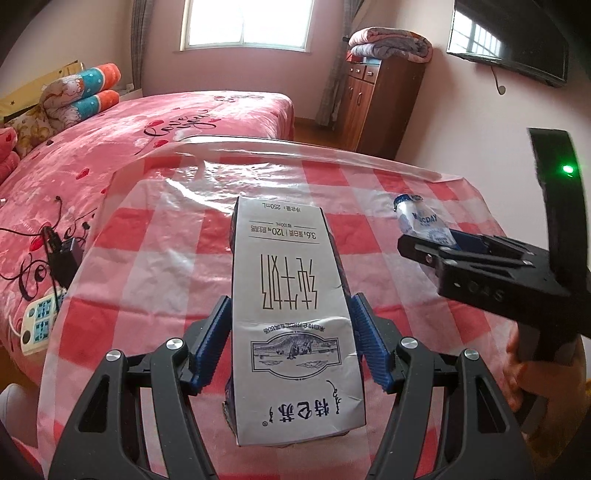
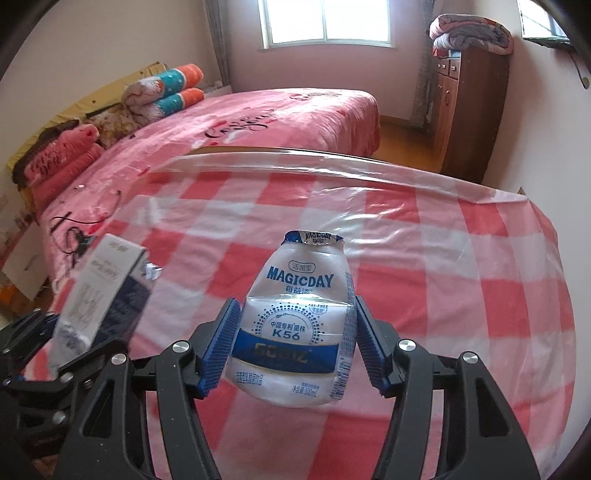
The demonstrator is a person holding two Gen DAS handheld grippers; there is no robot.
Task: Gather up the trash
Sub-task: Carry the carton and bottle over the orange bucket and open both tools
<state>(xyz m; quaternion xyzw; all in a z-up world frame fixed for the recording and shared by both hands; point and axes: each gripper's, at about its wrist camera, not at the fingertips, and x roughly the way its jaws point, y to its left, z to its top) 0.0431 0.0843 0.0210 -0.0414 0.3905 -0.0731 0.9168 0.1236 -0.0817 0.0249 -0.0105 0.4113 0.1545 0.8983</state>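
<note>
At centre of the left wrist view, the left gripper (image 1: 290,341) clamps a white milk carton (image 1: 293,317) between its blue pads, above the checked table (image 1: 155,258). Centre of the right wrist view, the right gripper (image 2: 293,341) grips a crumpled bottle (image 2: 295,332); the carton shows at lower left.

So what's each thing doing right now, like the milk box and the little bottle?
Milk carton: clamped in the left gripper, lifted off the table.
Yogurt bottle: squashed, foil lid on, clamped in the right gripper.
Tablecloth: spread flat under clear plastic.
Blanket: folded on the cabinet.
Cabinet: doors shut.
</note>
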